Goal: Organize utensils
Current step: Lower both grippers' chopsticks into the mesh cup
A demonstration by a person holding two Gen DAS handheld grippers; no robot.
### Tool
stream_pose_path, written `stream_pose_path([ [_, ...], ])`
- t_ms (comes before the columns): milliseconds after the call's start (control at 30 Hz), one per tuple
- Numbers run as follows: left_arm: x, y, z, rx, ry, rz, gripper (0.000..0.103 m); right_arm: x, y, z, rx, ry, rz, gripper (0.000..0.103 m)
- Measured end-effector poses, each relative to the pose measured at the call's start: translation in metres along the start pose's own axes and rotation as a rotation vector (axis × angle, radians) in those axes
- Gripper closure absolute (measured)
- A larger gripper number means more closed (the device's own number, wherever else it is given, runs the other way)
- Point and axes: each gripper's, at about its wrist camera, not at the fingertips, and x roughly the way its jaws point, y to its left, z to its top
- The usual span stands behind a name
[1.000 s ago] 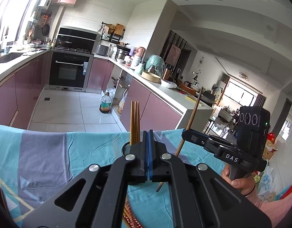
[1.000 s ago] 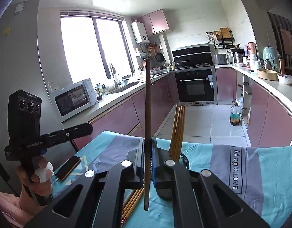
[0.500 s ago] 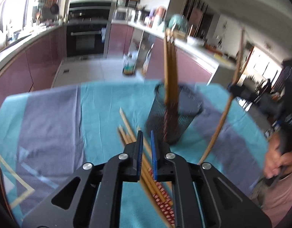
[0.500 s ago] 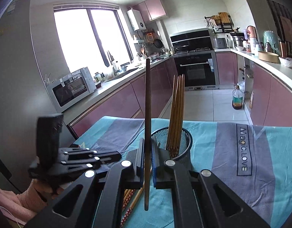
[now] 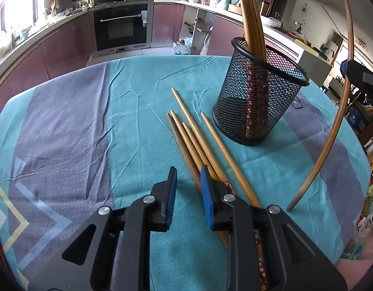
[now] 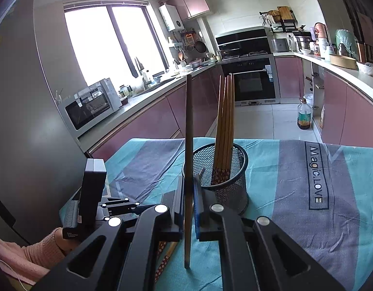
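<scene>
A black wire mesh cup [image 5: 259, 92] stands upright on a blue-green and grey striped cloth [image 5: 89, 121] that covers the table. Some long brown wooden chopsticks [image 5: 250, 24] stand inside the cup and lean to one side. Their lower ends are dark red with tiny flowers on them.

More chopsticks of the same kind, a loose bunch [image 5: 198, 143], lie flat on the cloth just beside the cup. Their thin tips point toward the far side of the table. Their other ends go under the left gripper.

The left gripper [image 5: 187, 194] is black with blue pads. Its two fingers are spread apart and there is nothing between them. It hangs low over the cloth, and its right finger [image 5: 207, 201] is right over the loose bunch. You cannot tell if it touches them.

The right gripper [image 6: 188, 201] is squeezed tight on one dark brown chopstick [image 6: 188, 145]. The stick stands almost straight up. Its top pokes high above the fingers and its bottom end hangs down below them, over the cloth. It is just beside the cup, not in it. In the left wrist view this stick [image 5: 336, 111] looks bent like a bow, well off to the right of the cup.

White words on a grey stripe of the cloth say "Magic.LOVE" [image 6: 316, 173].
</scene>
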Motion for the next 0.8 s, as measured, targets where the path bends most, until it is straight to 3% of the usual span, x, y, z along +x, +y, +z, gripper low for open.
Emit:
stream_pose_path([
  [100, 0.004, -0.004, 0.002, 0.026, 0.004, 0.032, 0.08, 0.0, 0.0, 0.0, 0.0, -0.001, 0.0, 0.098],
  [300, -0.002, -0.009, 0.001, 0.049, 0.007, 0.024, 0.089, 0.001, 0.0, -0.001, 0.001, -0.001, -0.001, 0.098],
  [433, 0.002, -0.008, 0.003, 0.047, 0.02, 0.043, 0.076, 0.001, 0.0, -0.001, 0.004, -0.003, 0.001, 0.097],
  [533, 0.006, -0.008, 0.005, 0.041, 0.012, 0.055, 0.082, 0.0, 0.0, -0.002, -0.002, -0.005, -0.007, 0.097],
  [567, 0.007, -0.008, 0.007, 0.034, 0.01, 0.06, 0.089, 0.0, 0.001, -0.002, -0.005, -0.005, -0.007, 0.098],
  [800, 0.006, -0.009, 0.005, -0.001, -0.005, 0.072, 0.095, 0.0, 0.004, -0.002, -0.007, -0.005, -0.01, 0.098],
])
